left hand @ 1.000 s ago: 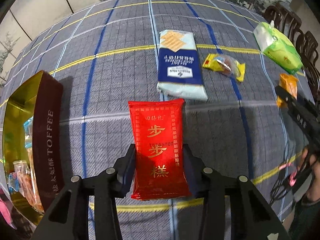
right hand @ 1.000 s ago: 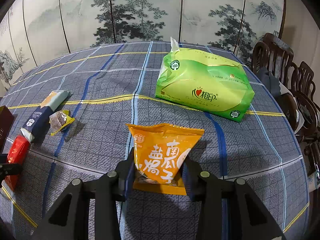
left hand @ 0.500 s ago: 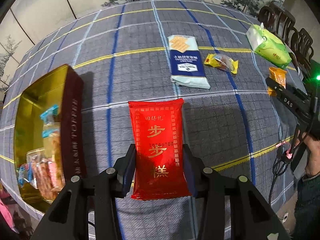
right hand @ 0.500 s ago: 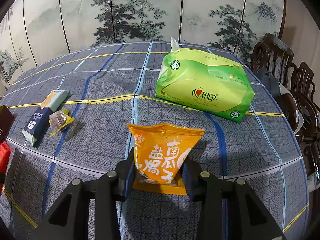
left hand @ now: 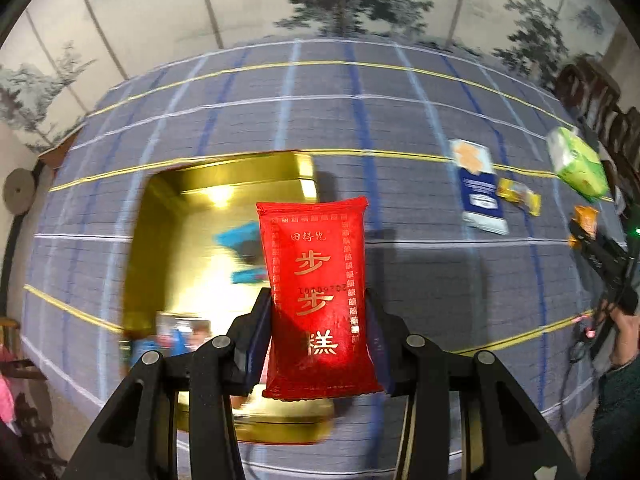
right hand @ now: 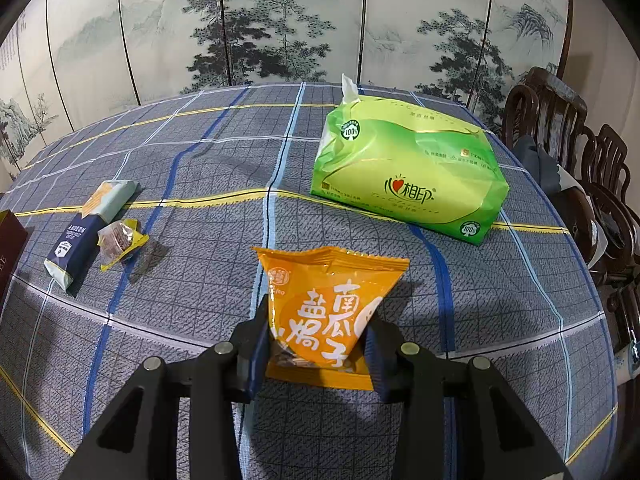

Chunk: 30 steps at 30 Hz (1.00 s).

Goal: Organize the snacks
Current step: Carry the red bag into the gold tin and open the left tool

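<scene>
My left gripper [left hand: 318, 330] is shut on a red snack packet [left hand: 316, 292] with gold lettering, held in the air above the right part of an open gold tin [left hand: 240, 176] that has several wrapped sweets inside. My right gripper [right hand: 316, 340] is shut on an orange snack packet [right hand: 328, 312], low over the checked tablecloth [right hand: 200, 280]. A blue-and-pale cracker packet [right hand: 86, 228] [left hand: 478, 188] and a small yellow-wrapped sweet [right hand: 120, 240] [left hand: 518, 196] lie on the cloth. The right gripper with its orange packet [left hand: 586, 218] shows at the right edge of the left wrist view.
A green tissue pack [right hand: 408, 176] lies at the back right of the table. Dark wooden chairs [right hand: 568, 132] stand along the right side. A painted folding screen [right hand: 280, 20] closes the back. The tin's maroon side [right hand: 10, 240] shows at the far left.
My left gripper has carried the red packet up and to the left, from beside the tin to over its open inside. The right gripper and orange packet have not moved.
</scene>
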Available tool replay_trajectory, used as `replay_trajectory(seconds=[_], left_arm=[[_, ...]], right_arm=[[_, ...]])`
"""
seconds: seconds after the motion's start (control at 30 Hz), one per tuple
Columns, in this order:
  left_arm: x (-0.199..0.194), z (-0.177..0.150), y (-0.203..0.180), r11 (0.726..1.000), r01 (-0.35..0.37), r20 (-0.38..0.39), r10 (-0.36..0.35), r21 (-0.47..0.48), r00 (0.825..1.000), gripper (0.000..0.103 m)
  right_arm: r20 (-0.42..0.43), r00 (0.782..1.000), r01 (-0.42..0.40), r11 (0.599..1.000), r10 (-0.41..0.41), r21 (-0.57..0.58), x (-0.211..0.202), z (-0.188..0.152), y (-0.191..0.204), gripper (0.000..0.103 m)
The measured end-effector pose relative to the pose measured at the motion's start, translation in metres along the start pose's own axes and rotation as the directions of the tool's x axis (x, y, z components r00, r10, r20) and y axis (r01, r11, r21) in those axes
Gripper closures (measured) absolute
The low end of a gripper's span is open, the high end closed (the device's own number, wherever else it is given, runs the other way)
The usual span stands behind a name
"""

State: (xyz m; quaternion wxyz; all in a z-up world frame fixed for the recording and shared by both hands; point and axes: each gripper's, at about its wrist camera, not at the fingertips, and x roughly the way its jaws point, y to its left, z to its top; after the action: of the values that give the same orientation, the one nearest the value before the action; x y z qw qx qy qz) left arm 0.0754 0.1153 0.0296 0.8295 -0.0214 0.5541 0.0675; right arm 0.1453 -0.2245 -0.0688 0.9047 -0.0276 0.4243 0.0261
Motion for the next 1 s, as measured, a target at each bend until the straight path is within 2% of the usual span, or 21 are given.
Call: replay_trajectory(seconds=[0.17, 0.4, 0.77, 1.0], left_arm=[[-0.002, -0.006, 0.038, 0.999, -0.038, -0.005, 0.038, -0.022, 0.999, 0.063], [0.013, -0.025, 0.065, 0.998, -0.06, -0.055, 0.058, -0.032, 0.997, 0.063], [0.032, -0.046, 0.085, 0.997, -0.063, -0.087, 0.059, -0.035, 0.994, 0.063], [0.033, -0.053, 0.08, 0.998, -0.064, -0.054, 0.063, -0.012, 0.997, 0.063]], right_arm=[[0.0, 1.0, 0.0, 1.0, 0.0, 0.0, 0.0, 0.0, 0.0, 0.062], [0.0, 1.0, 0.002, 1.0, -0.002, -0.002, 0.001, 0.0, 0.0, 0.062], [0.0, 1.0, 0.011, 1.0, -0.011, 0.011, 0.002, 0.001, 0.002, 0.062], [0.0, 0.999, 0.039, 0.999, -0.039, 0.031, 0.001, 0.0, 0.004, 0.063]])
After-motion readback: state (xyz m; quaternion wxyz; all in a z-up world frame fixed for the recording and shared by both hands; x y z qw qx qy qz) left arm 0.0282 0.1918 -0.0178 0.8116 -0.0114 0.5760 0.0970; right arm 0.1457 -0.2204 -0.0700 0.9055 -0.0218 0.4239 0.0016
